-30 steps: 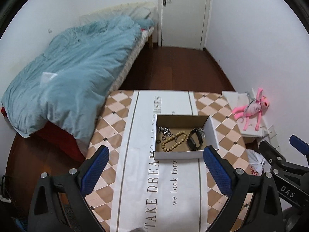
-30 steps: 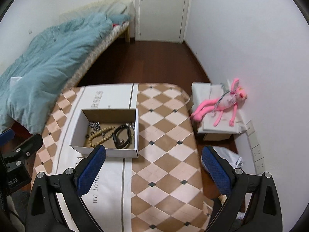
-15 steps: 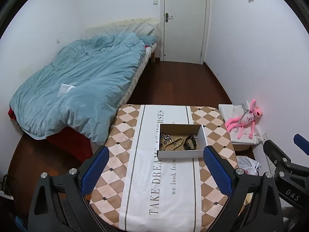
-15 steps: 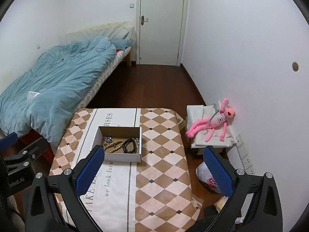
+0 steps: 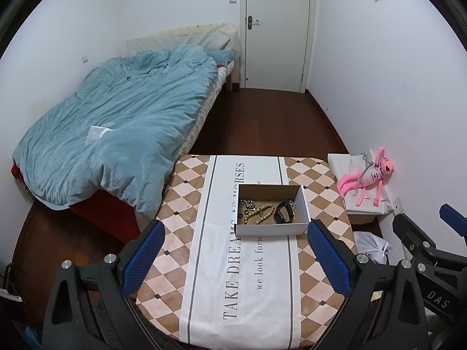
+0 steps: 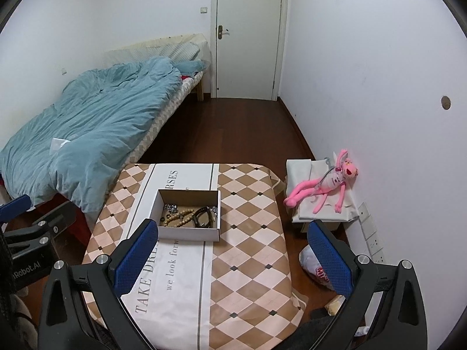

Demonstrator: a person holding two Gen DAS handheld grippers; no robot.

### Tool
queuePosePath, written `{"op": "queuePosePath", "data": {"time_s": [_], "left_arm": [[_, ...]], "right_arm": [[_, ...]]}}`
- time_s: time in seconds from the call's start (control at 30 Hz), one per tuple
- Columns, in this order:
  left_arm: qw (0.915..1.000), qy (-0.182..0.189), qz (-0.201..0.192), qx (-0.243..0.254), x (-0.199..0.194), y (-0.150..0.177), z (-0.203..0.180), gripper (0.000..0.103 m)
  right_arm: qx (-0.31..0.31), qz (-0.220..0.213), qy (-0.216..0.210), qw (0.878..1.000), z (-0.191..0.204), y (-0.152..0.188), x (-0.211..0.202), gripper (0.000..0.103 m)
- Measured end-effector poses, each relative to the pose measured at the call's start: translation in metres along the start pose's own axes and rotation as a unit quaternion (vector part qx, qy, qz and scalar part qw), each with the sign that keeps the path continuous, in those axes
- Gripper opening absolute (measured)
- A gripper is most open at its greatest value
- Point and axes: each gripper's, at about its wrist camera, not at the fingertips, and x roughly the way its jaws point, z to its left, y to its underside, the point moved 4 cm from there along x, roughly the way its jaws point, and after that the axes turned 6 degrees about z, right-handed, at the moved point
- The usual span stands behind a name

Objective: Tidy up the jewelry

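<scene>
A white cardboard box (image 5: 271, 229) stands on the table's white cloth strip; it also shows in the right wrist view (image 6: 188, 232). Inside lie a wooden bead bracelet (image 5: 259, 214), a black watch (image 5: 283, 212) and silver chain pieces (image 5: 247, 203). My left gripper (image 5: 235, 258) is open and empty, high above the table's near side. My right gripper (image 6: 230, 258) is open and empty, held high over the table's right half. No jewelry lies outside the box.
The table (image 5: 321, 192) has a tan and cream diamond cloth. A bed with a blue duvet (image 5: 122, 128) stands at the left. A pink plush toy (image 6: 324, 183) lies on a white stand by the right wall. A plastic bag (image 6: 316, 268) lies on the floor.
Both grippers have pulled up and back from the table, so the box looks smaller and farther. Both stayed open and empty. The box and its contents have not moved.
</scene>
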Motion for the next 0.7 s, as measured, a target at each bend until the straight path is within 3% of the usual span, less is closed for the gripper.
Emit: {"op": "queuePosePath", "data": {"time_s": [0.7], "left_arm": [[0.9962, -0.019, 0.085, -0.001, 0.091, -0.036, 0.000, 0.100]], "right_arm": [[-0.015, 0.075, 0.016, 0.997, 0.011, -0.045, 0.103, 0.103]]}}
